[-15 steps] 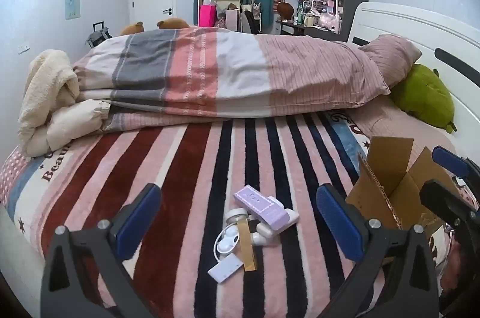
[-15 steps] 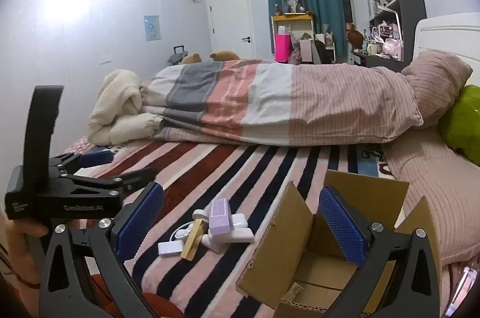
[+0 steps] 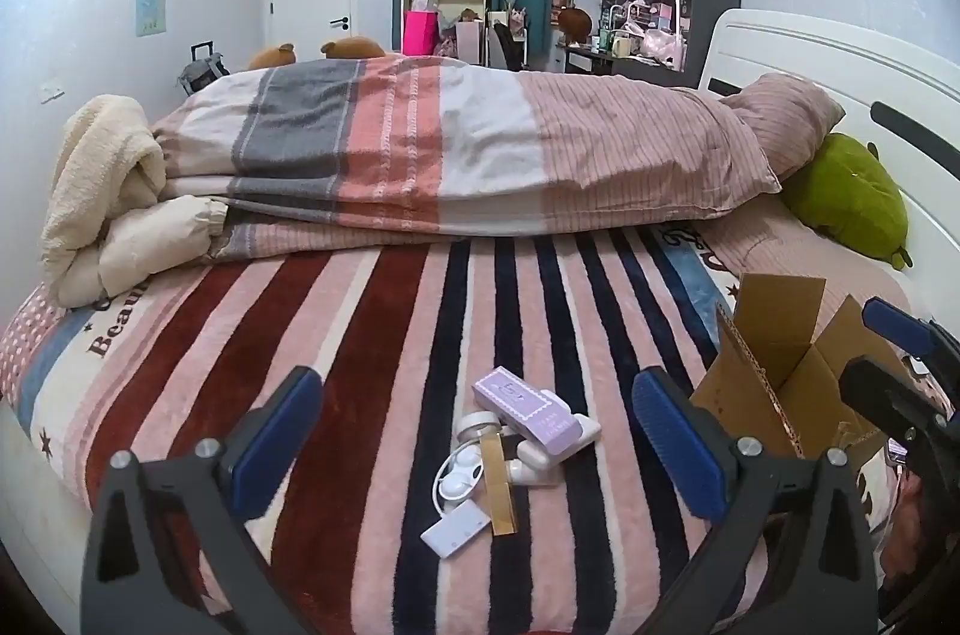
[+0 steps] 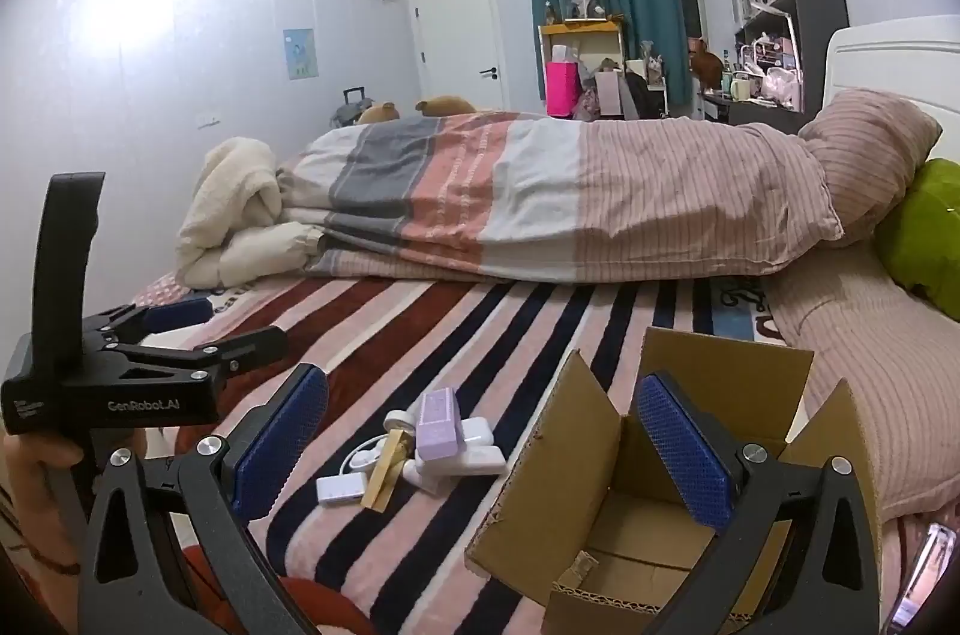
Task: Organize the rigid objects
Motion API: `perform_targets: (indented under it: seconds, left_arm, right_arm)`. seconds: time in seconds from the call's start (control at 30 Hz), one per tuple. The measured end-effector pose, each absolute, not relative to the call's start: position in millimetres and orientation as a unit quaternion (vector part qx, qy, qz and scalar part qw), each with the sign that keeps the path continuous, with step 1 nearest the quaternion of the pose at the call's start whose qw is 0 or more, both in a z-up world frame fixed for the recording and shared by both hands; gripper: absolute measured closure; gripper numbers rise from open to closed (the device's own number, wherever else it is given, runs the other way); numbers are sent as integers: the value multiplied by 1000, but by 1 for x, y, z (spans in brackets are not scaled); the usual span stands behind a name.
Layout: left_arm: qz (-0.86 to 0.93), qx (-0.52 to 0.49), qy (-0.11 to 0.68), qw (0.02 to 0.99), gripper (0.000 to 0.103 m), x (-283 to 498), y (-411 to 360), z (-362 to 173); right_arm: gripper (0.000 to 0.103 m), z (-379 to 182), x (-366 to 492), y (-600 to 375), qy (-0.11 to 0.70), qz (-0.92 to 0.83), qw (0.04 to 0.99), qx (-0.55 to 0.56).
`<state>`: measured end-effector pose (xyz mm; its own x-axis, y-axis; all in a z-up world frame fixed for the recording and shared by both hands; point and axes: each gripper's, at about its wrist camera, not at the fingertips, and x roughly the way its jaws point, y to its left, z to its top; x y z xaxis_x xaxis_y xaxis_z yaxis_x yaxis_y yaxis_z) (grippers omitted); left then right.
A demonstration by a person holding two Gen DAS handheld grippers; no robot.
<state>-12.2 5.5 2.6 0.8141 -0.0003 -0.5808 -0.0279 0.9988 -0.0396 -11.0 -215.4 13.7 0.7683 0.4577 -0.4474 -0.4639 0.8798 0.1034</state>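
A small pile of rigid things lies on the striped blanket: a purple box on top, white cases, a round white case, a gold strip and a flat white card. The pile also shows in the right wrist view, with the purple box uppermost. An open cardboard box stands to the right of it. My left gripper is open and empty, just short of the pile. My right gripper is open and empty, over the near box flap.
A folded striped duvet and a cream blanket lie across the bed behind. A pink pillow and a green plush sit by the white headboard. The left gripper's body shows at the left of the right wrist view.
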Motion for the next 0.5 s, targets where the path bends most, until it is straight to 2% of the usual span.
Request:
perform_targets:
  seconds: [0.5]
  left_arm:
    - [2, -24, 307, 951, 0, -13, 0, 7]
  right_arm:
    - [0, 19, -15, -208, 237, 226, 945, -21]
